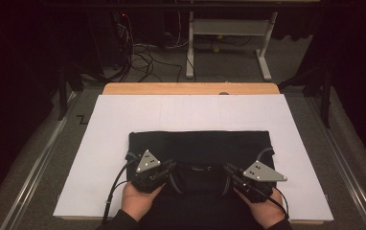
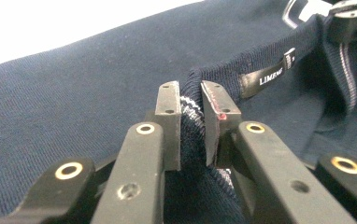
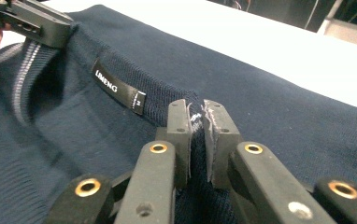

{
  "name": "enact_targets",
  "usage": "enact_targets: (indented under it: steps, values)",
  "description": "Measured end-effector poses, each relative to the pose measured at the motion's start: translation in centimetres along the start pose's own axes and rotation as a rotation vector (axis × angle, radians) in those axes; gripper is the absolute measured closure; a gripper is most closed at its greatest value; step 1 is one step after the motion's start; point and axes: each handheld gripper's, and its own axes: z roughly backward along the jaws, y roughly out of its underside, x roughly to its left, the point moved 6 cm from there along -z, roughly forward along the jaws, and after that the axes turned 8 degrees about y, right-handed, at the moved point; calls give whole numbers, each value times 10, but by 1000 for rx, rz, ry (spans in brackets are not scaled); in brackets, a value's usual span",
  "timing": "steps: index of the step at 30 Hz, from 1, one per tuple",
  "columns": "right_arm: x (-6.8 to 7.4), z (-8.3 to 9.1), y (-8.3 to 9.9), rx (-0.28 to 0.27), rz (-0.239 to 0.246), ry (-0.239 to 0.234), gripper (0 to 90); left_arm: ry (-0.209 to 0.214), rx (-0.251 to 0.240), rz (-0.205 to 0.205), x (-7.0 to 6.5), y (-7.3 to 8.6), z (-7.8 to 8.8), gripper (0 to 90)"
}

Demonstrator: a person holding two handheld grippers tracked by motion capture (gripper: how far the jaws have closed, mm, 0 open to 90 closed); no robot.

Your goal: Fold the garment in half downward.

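While on white sheet (image 1: pixel 99 143) | left claw (image 2: pixel 191 123) clamps sweater (image 2: pixel 74 93) collar | right claw (image 3: pixel 196 135) likewise

A white sheet (image 1: pixel 123 143) covered most of a wooden tabletop (image 1: pixel 190 88), whose bare edge showed along the far side. Metal rails (image 1: pixel 32 167) ran beside the table on grey carpet. Beyond it, a tangle of cables (image 1: pixel 142 60) lay on the floor near the white frame of another table (image 1: pixel 229 28).
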Motion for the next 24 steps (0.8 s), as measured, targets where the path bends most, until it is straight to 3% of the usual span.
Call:
enact_targets:
  steps: [9, 12, 24]
  values:
    - [7, 25, 1, -41, 2, -16, 828, 52, -22, -14, -20, 6, 15, 736]
    - [9, 32, 3, -44, -1, -29, 828, 52, -13, -32, -27, 10, 18, 736]
    - [21, 57, 19, -43, 18, -60, 828, 87, 27, -38, -50, 29, 27, 733]
